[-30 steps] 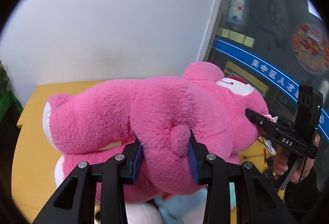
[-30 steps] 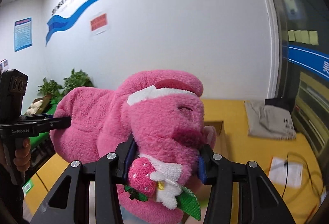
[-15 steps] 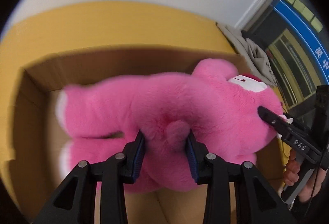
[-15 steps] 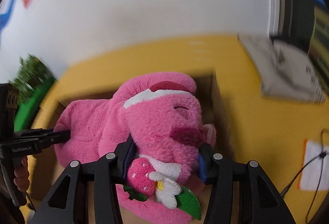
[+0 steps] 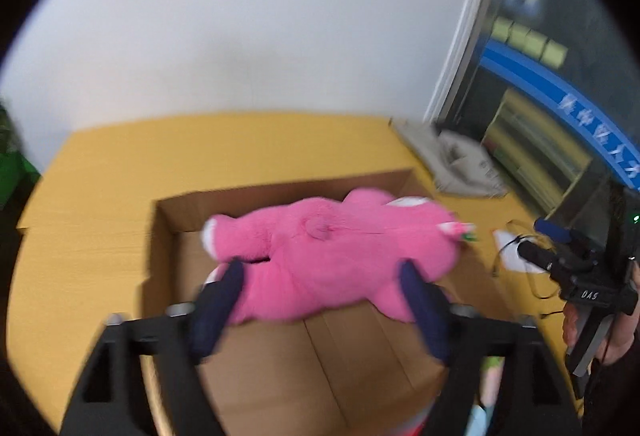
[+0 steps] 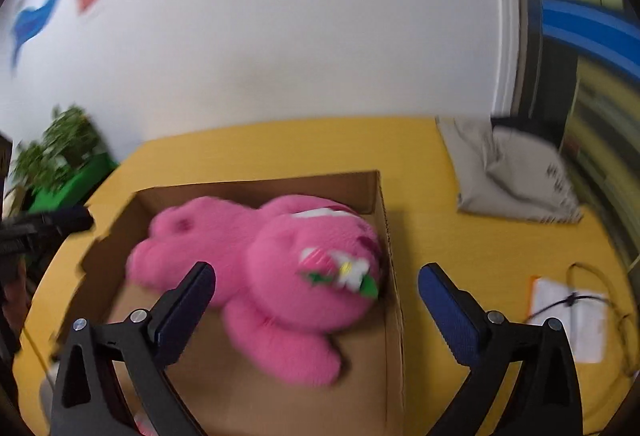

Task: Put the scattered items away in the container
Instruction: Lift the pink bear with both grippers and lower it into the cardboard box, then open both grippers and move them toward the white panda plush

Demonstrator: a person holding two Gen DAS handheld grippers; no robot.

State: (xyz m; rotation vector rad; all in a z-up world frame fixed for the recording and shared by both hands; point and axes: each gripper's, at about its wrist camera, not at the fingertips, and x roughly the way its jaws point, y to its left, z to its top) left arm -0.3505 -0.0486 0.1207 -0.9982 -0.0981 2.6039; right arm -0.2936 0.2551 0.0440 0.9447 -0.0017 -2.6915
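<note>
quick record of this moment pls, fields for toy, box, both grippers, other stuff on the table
toy: pink plush bear, lying inside the box, strawberry trim at its neck
box: open cardboard box on yellow table
left gripper: open, holding nothing, above the box
right gripper: open, holding nothing, above the box
other: grey bag, white paper with a cable
task step: bear is in the box

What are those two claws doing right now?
Left hand-held gripper: open, holding nothing.
Right hand-held gripper: open; the pink bear lies in the box.
</note>
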